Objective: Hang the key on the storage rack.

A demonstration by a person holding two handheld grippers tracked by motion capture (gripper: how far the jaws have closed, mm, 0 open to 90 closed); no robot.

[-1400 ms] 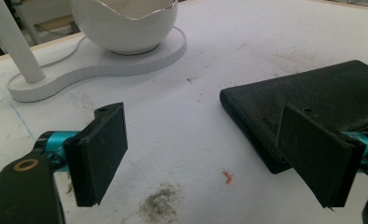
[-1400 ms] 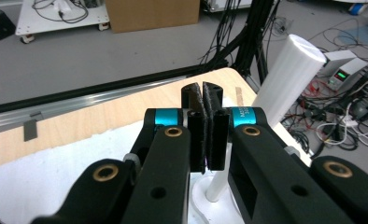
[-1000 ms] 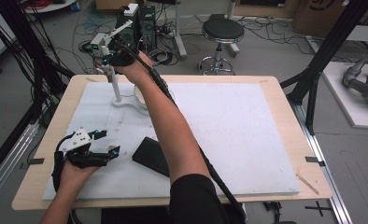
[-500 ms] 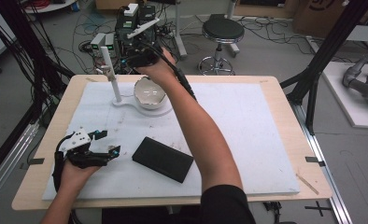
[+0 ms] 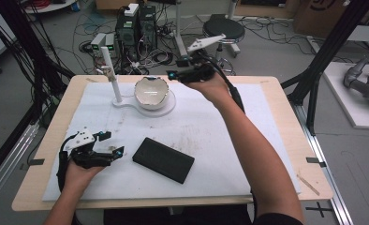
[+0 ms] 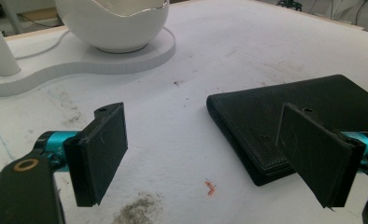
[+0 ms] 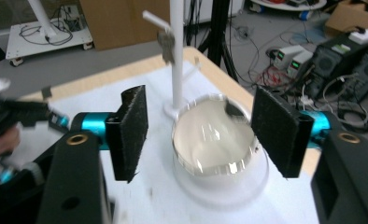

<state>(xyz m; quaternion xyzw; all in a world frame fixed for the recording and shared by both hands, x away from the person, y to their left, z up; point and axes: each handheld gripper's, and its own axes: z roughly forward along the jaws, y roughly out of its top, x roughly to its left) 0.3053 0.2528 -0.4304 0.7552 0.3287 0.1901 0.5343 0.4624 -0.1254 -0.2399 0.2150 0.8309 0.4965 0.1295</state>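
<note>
I held the right gripper (image 5: 173,75) wide open and empty beside the bowl (image 5: 151,92), probably lined up to grasp its rim, though motion blurred that view. The left gripper (image 5: 111,143) rested open and empty near the wallet (image 5: 163,160), waiting.

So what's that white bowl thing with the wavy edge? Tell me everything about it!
The white bowl looks like a cracked-open eggshell: glossy and smooth, maybe ceramic, with a jagged rim edged in a thin shiny line. It stands upright on the round end of a flat white base, beside a thin white post. It looks empty. The right tool is just beside it, open, not touching.
</note>
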